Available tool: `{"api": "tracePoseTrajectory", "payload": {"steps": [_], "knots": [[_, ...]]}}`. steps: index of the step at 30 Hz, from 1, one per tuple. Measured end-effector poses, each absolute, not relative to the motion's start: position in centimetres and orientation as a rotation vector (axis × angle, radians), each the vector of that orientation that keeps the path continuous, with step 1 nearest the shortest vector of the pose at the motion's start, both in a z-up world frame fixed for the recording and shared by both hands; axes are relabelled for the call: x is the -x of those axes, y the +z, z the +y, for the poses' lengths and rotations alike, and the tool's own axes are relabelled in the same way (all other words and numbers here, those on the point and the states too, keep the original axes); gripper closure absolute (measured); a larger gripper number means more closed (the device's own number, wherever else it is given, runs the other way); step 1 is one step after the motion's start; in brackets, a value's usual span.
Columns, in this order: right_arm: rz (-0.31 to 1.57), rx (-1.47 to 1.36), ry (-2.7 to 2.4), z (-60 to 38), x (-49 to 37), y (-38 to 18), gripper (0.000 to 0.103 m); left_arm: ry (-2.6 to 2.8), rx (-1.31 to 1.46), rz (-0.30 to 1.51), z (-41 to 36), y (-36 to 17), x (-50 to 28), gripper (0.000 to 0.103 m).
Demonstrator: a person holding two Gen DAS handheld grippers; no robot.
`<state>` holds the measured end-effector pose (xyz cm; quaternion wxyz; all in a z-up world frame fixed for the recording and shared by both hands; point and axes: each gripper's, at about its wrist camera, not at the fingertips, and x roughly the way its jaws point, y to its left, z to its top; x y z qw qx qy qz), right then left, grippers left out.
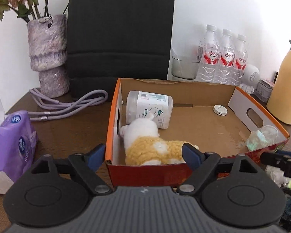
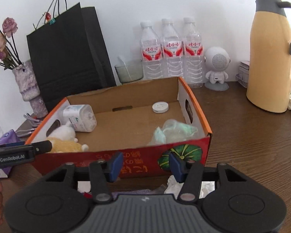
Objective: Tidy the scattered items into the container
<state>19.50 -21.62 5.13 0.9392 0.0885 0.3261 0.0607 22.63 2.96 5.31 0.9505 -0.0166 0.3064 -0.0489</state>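
Though spread wide over the near left corner of the box (image 1: 184, 85), held nothing in the left gripper (image 1: 143, 151); blue pads stood well apart, one outside the orange wall, one above the tail end of the plush toy (image 1: 145, 143). Found that toy lying on the cardboard floor against the left wall, white head toward the far side. Saw a plastic tub (image 1: 149, 106) on its side just behind it, touching the head. Noted a small white disc (image 1: 220, 109) near the far right corner and a crumpled clear bag (image 1: 261, 137) in the near right corner. Outside, to the left on the table (image 1: 71, 132), spotted a purple tissue pack (image 1: 11, 141) and a looped purple cord (image 1: 71, 104), with a vase (image 1: 48, 54) and a black bag (image 1: 120, 29) behind. Glimpsed the right gripper (image 1: 281, 161) at the right edge.

From the right wrist, found the right gripper (image 2: 145, 165) open too and empty, pads apart in front of the red near wall of the box (image 2: 126, 89). Made out crumpled white paper (image 2: 172, 186) on the table beneath it, outside the box. Counted the same four things inside: toy (image 2: 66, 143), tub (image 2: 79, 117), disc (image 2: 160, 107), bag (image 2: 172, 131). Caught the left gripper (image 2: 42, 147) poking in from the left, its tip just beside the toy. Saw three water bottles (image 2: 172, 52) and a yellow jug (image 2: 269, 58) by the wall.
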Motion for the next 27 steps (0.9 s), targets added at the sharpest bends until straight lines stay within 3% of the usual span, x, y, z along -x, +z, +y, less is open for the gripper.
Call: {"api": "tracePoseTrajectory", "payload": {"steps": [4,8,12,17,18,20,25,26,27], "knots": [[0.659,-0.173,0.186,-21.5,-18.6,6.0,0.054,-0.120,0.057,0.580,4.0,6.8,-21.2,0.016],[0.653,-0.084,0.329,-19.7,-16.2,7.3,0.032,-0.152,0.078,0.550,5.1,7.5,-17.6,0.011],[0.711,-0.043,0.404,-17.4,-16.0,6.6,0.032,-0.165,0.054,0.630,5.0,4.9,-16.0,0.005],[0.737,0.009,0.478,-14.4,-18.0,6.5,0.033,-0.152,0.013,0.664,4.8,3.4,-15.7,0.005],[0.745,0.016,0.494,-14.0,-18.5,6.2,0.035,-0.138,0.002,0.661,4.8,3.4,-15.7,0.009],[0.759,0.016,0.523,-13.3,-19.2,5.5,0.045,-0.116,-0.005,0.633,5.7,3.6,-15.7,0.008],[0.758,0.058,0.565,-12.1,-18.9,3.8,0.057,-0.109,0.081,0.625,8.9,4.0,-15.3,0.008],[0.746,0.079,0.561,-11.9,-18.7,3.7,0.063,-0.113,0.085,0.629,9.1,4.0,-15.1,0.008],[0.739,0.095,0.552,-11.7,-18.6,3.7,0.080,-0.122,0.081,0.633,9.1,3.9,-15.0,0.008]]}}
